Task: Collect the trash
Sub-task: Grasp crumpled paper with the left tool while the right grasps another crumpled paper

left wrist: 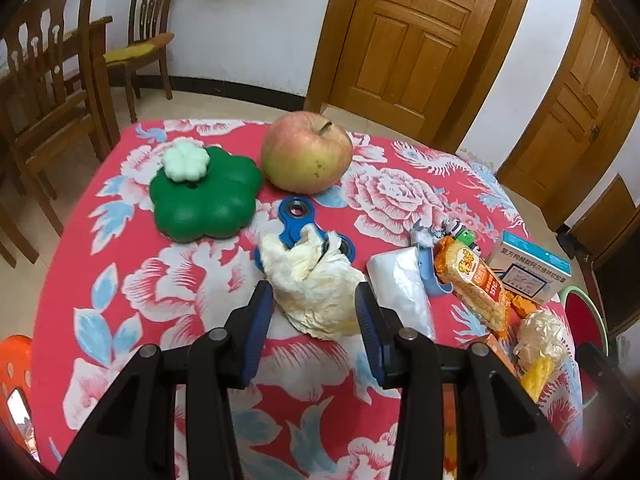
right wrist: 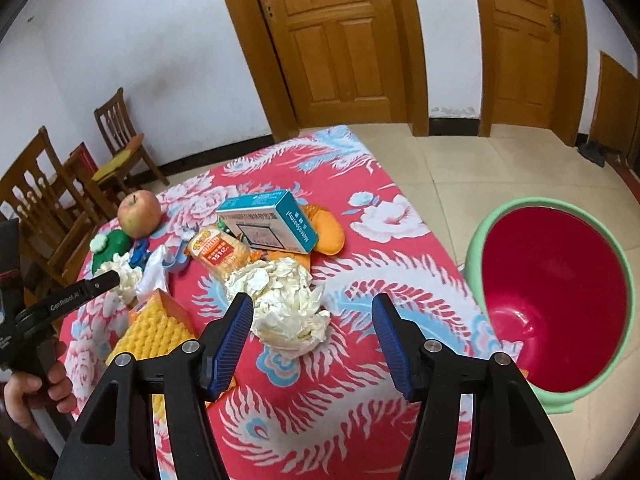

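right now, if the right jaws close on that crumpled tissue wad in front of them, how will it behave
The crumpled tissue wad looks loosely balled with flaky folds, so it will probably squash rather than resist. It seems light for its bulk and likely lifts easily. Loose edges may flop or shed bits on the way to the bin beside the table.

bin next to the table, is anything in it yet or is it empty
Empty as far as visible: the bin beside the table shows only its bare red inside and bottom. The crumpled tissue wads are on the tablecloth.
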